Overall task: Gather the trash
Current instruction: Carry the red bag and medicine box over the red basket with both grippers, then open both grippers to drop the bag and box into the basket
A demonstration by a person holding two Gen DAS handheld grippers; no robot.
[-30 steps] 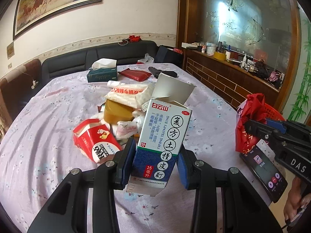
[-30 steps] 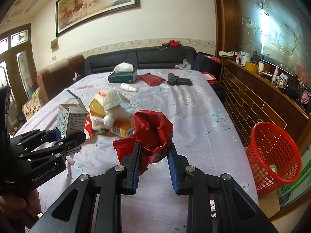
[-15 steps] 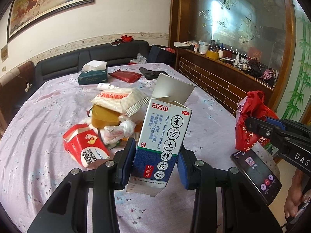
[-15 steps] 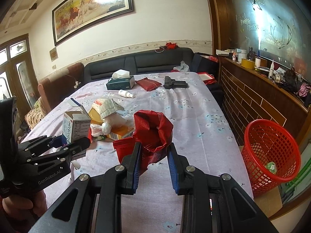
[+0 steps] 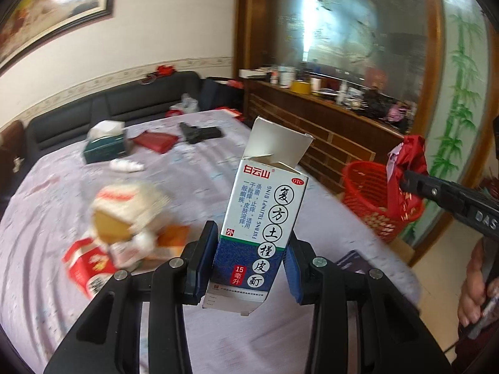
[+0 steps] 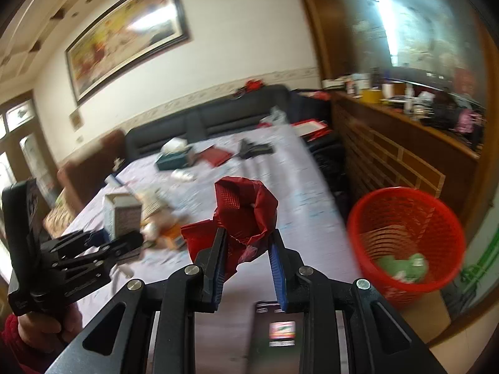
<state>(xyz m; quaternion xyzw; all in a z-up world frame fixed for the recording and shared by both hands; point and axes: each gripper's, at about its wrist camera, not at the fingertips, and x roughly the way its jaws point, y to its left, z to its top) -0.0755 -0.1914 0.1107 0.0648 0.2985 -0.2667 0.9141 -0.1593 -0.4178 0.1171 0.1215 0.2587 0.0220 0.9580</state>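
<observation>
My left gripper (image 5: 249, 261) is shut on a white and blue medicine box (image 5: 262, 215) with its top flap open, held above the table. My right gripper (image 6: 246, 258) is shut on a crumpled red bag (image 6: 246, 212). The red bag also shows in the left wrist view (image 5: 405, 168), in front of the red mesh trash basket (image 5: 365, 193). The basket (image 6: 405, 233) stands on the floor right of the table, with green trash inside. A trash pile (image 5: 124, 218) with a red packet lies on the table. The left gripper and box show in the right wrist view (image 6: 118, 218).
The table has a lilac floral cloth (image 5: 193, 171). A green tissue box (image 5: 106, 149), a red pouch (image 5: 156, 141), a small white bottle (image 5: 124, 165) and a black object (image 5: 199, 132) lie at the far end. A black sofa (image 5: 109, 109) and a wooden counter (image 5: 327, 118) border it. A phone (image 6: 277, 333) sits below my right gripper.
Both grippers have swung right and up with their loads. The basket is now nearer in both views. The trash pile has dropped to the left.
</observation>
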